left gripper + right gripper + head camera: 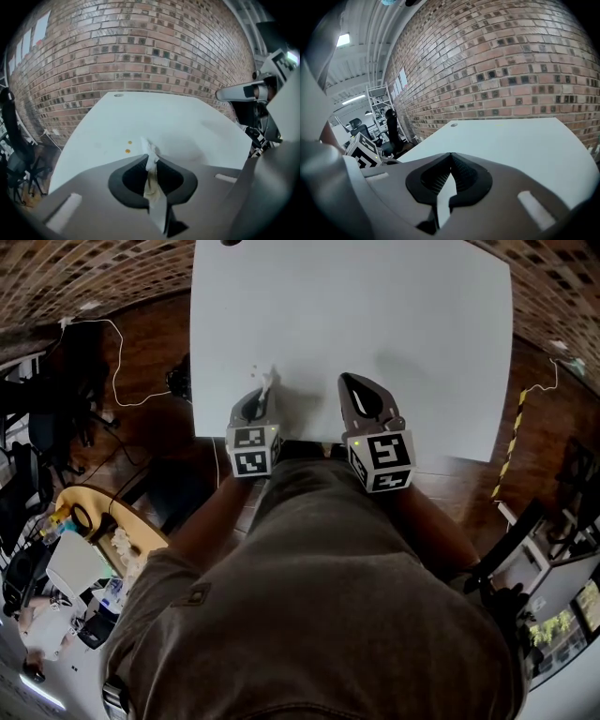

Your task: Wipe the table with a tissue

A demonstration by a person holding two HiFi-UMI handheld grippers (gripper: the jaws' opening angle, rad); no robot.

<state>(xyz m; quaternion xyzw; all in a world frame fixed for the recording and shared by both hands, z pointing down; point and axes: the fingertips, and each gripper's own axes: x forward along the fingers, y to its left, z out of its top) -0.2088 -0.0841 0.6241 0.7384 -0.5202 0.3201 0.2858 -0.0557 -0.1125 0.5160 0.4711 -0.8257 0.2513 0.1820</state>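
A crumpled white tissue (pixel 150 152) with a yellowish stain sticks up from my left gripper (pixel 151 159), which is shut on it. In the head view the tissue (pixel 268 385) pokes out of the left gripper (pixel 262 397) just over the near edge of the white table (pixel 375 315). Two small orange spots (pixel 127 151) lie on the table (pixel 187 122) just ahead of the tissue. My right gripper (pixel 349 380) hangs over the near edge beside it. Its jaws (pixel 451 155) are shut with nothing between them.
A brick wall (pixel 140 51) stands behind the table's far edge, where a small round hole (pixel 118 95) sits. Cables (pixel 117 362) and an office chair (pixel 47 418) are on the wooden floor at left. A cluttered desk (pixel 84 559) is at lower left.
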